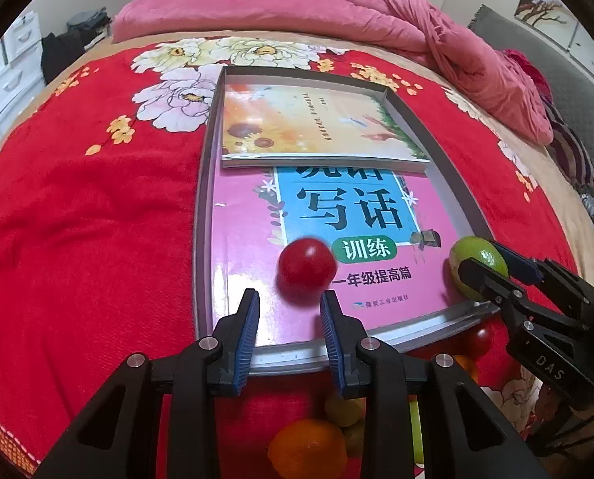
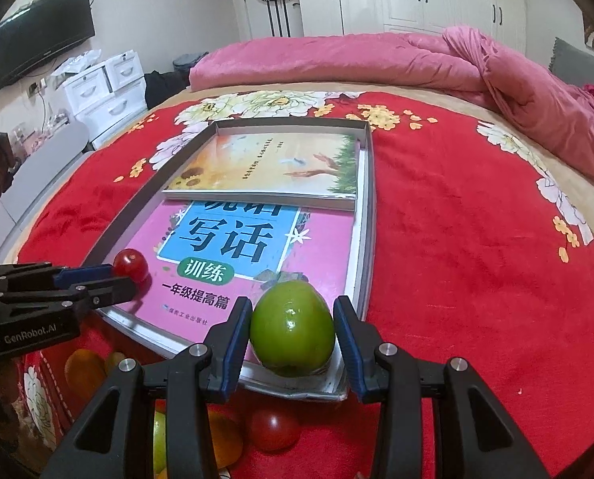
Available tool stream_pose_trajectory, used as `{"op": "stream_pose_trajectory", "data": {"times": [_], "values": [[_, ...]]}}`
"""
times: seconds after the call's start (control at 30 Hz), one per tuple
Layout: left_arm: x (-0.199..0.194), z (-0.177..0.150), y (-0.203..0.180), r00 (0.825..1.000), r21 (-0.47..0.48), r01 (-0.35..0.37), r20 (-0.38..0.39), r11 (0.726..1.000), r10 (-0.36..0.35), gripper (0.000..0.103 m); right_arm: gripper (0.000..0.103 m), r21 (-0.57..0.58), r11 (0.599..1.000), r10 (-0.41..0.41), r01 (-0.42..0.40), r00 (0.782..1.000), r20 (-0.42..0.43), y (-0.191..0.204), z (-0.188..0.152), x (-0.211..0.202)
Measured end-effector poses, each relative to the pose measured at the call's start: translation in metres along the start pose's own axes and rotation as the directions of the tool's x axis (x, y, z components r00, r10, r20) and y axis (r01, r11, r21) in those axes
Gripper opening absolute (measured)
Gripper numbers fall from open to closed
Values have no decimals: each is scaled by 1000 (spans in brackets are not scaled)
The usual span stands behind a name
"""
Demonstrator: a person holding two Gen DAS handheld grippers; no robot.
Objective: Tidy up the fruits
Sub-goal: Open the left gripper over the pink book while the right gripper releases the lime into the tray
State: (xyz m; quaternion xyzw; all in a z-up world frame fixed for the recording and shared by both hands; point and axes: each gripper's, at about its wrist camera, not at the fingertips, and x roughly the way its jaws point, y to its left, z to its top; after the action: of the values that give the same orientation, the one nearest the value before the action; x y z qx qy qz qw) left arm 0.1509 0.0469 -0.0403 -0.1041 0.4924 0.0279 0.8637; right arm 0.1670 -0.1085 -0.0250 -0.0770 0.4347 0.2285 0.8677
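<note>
The step in hand is judged to be the setting down of two fruits in the shallow grey cardboard tray that lies on the red floral bedspread. It is done well if each fruit is left at rest before the tool is drawn straight back — both are round and the glossy pink workbook cover lining the tray is slick, so a sideways brush from a pad is likely to set them rolling toward the rim.

The left gripper is seen with its jaws apart and nothing held; the small glossy red tomato sits just beyond its blue pads, near the middle of the tray's near edge, slightly blurred, so it cannot be told whether it has settled. The right gripper brackets the smooth green round fruit at the tray's near right corner. A gap shows beside the right pad, while the left pad lies at or very near the skin — whether it is gripped or released cannot be told.

The green fruit is shiny, unblemished and firm-looking, larger than the tomato. A second book with a sunflower cover fills the tray's far end. More fruit — an orange, another tomato — lies on the bedspread before the tray's near edge, not yet sorted.
</note>
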Motion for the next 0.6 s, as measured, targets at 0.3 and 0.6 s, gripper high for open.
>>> {"op": "stream_pose_trajectory", "data": {"times": [0.3, 0.6], "values": [[0, 0, 2, 1000, -12, 8, 0, 1000, -8, 34, 43, 23, 999, 26, -26, 1000, 6, -3, -1, -1], [-5, -1, 2, 1000, -31, 18, 1, 999, -18, 45, 52, 33, 998, 49, -50, 999, 21, -3, -2, -5]]}}
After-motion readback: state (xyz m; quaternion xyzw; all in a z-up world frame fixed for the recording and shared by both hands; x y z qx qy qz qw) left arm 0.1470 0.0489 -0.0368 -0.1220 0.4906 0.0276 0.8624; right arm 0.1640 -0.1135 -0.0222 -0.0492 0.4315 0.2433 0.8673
